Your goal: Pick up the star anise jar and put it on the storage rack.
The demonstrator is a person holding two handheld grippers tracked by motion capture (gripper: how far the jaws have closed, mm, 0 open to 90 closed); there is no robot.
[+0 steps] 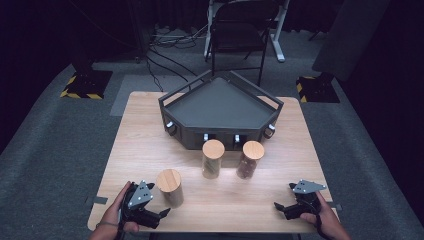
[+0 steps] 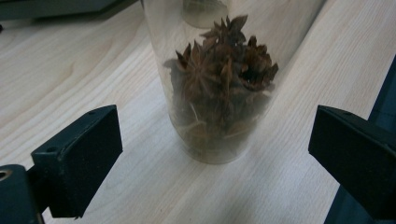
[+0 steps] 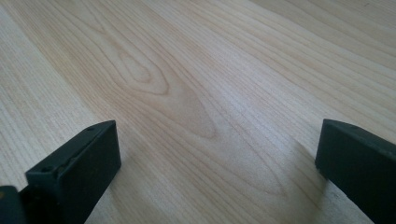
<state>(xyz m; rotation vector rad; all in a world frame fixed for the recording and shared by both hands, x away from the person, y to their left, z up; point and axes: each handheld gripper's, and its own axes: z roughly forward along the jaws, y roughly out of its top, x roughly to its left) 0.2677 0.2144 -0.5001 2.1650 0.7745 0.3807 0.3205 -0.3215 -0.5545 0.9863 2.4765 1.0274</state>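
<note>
Three glass jars with round wooden lids stand on the wooden table (image 1: 145, 145). The nearest jar (image 1: 170, 187) is at the front left, and through its clear wall I see dark star anise (image 2: 219, 88). My left gripper (image 1: 161, 212) lies just in front of it, pointing right. It is open, with the jar's base (image 2: 212, 149) between and slightly beyond the wide-apart jaws, untouched. Two more jars (image 1: 213, 159) (image 1: 250, 159) stand mid-table. At the front right, my right gripper (image 1: 280, 208) is open over bare wood (image 3: 187, 93).
A dark grey five-sided tray (image 1: 220, 129) with raised walls sits at the back centre of the table, close behind the two middle jars. On the floor beyond are a black chair (image 1: 240, 35), cables and two striped stand bases.
</note>
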